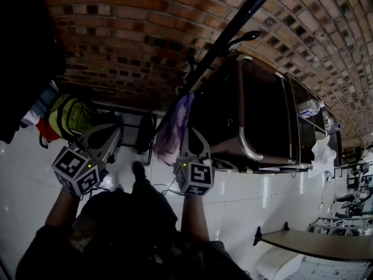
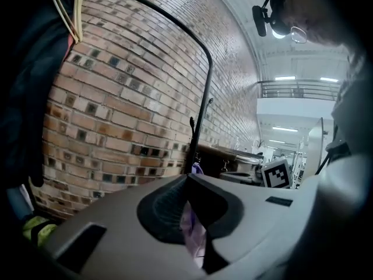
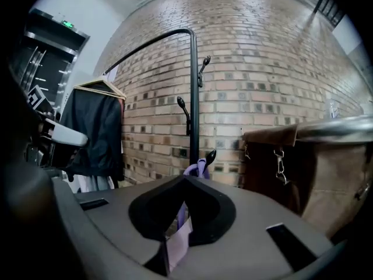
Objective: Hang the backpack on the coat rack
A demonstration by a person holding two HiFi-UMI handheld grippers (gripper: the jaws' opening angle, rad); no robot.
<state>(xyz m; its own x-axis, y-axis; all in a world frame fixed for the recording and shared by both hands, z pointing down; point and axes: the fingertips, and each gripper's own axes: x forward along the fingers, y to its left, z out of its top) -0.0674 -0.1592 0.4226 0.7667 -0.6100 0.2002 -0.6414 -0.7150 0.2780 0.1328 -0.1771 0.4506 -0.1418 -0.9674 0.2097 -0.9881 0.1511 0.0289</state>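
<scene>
The right gripper (image 3: 185, 177), grey and smooth-shelled, is held with its jaws closed tip to tip, nothing gripped. The left gripper (image 2: 187, 177) is likewise closed and empty. Just beyond them, one soft purple backpack (image 1: 175, 127) is hung by its strap loop from the lowest of three knobbed hooks (image 3: 211, 155) on one black tubular coat rack (image 3: 193, 98). Its long axis is vertical, top upward, before a rough brick wall (image 3: 262, 69).
</scene>
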